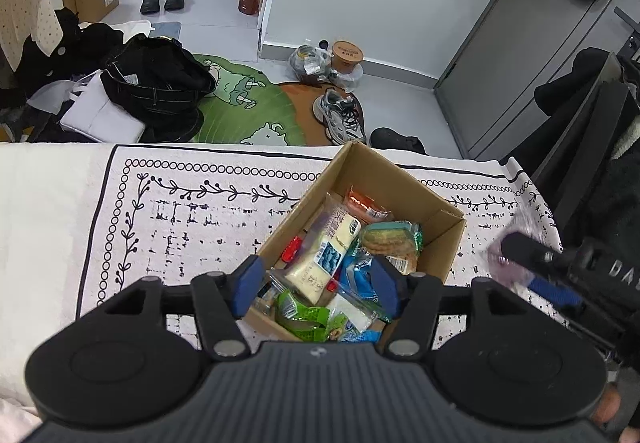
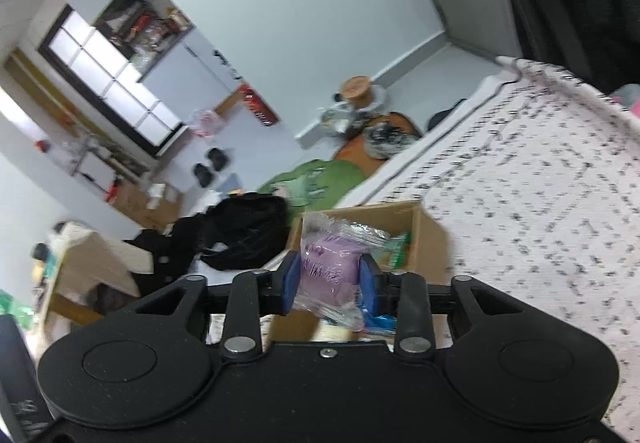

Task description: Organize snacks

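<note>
A cardboard box [image 1: 442, 243] stands on the patterned white cloth [image 1: 180, 227] and holds several wrapped snacks, among them a pale yellow pack [image 1: 320, 255], a green cookie pack [image 1: 394, 239] and an orange pack [image 1: 364, 205]. My left gripper [image 1: 316, 283] is open and empty just above the box's near end. My right gripper [image 2: 329, 283] is shut on a purple snack in clear wrap [image 2: 330, 263], held beside the box [image 2: 430, 239]. The purple snack also shows blurred in the left wrist view [image 1: 508, 259], to the right of the box.
The cloth-covered surface ends at a far edge [image 1: 240, 147]; beyond it the floor holds a green mat [image 1: 244, 111], black clothes [image 1: 156, 83], a sneaker [image 1: 340, 115] and a grey cabinet [image 1: 520, 55]. A dark chair [image 1: 592, 147] stands at right.
</note>
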